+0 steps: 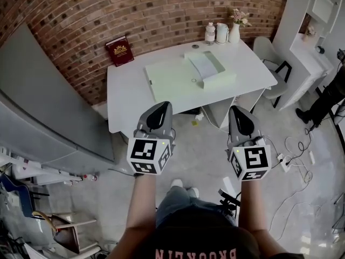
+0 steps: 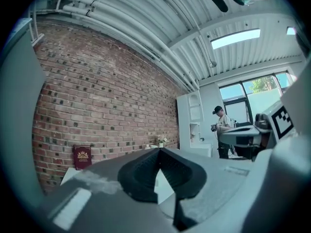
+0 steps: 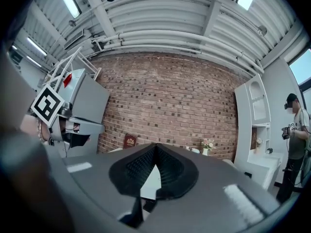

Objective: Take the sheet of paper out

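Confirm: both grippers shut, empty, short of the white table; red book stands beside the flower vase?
One error: head view shows the red book at the white table's far-left corner, the flower vase at the far right. The left gripper and right gripper are shut, empty, short of the table.

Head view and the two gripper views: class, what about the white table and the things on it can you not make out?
- Sheet of paper in the pale green folder: head view, too small to tell whether it lies loose or clipped.
- Red book: title too small in every view.
- Table top: gripper views, mostly hidden behind shut fingers.
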{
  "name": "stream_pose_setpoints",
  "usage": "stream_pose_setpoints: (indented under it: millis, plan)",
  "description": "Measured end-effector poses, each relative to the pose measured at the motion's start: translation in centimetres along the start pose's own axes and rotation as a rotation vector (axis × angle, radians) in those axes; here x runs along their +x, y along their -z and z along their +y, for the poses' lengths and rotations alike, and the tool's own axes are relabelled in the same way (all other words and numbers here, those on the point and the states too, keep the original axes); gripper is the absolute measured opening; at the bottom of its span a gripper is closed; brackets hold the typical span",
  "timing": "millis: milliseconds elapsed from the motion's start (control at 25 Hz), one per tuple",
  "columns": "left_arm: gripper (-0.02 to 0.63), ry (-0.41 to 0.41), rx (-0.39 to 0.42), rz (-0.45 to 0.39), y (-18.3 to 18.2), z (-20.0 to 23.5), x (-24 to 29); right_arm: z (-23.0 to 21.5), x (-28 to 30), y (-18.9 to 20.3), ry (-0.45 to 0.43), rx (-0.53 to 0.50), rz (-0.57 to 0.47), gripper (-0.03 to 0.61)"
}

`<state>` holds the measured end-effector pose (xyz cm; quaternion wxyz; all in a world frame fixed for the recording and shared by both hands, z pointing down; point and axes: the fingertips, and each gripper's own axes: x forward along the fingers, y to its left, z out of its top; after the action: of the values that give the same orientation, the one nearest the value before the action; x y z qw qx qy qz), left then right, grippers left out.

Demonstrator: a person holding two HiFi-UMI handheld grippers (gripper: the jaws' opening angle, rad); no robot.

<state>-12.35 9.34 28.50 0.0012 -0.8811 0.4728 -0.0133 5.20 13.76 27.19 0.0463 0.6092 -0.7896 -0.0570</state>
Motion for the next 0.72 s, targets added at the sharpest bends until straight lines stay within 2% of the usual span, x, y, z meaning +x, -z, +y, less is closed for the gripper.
stream_pose_setpoints:
  millis: [520,720]
  plan:
    - [0.0,0.046,-0.005,0.007,1.0,1.8,11.2,-6.1,6.9,2.7,0.058,0.008,0.024,0.002]
    - [0.0,0.024,-0.092,0.013,2.1,4.4,17.2,-9.3,11.6,4.0,0.071,0.001,0.043,0.002]
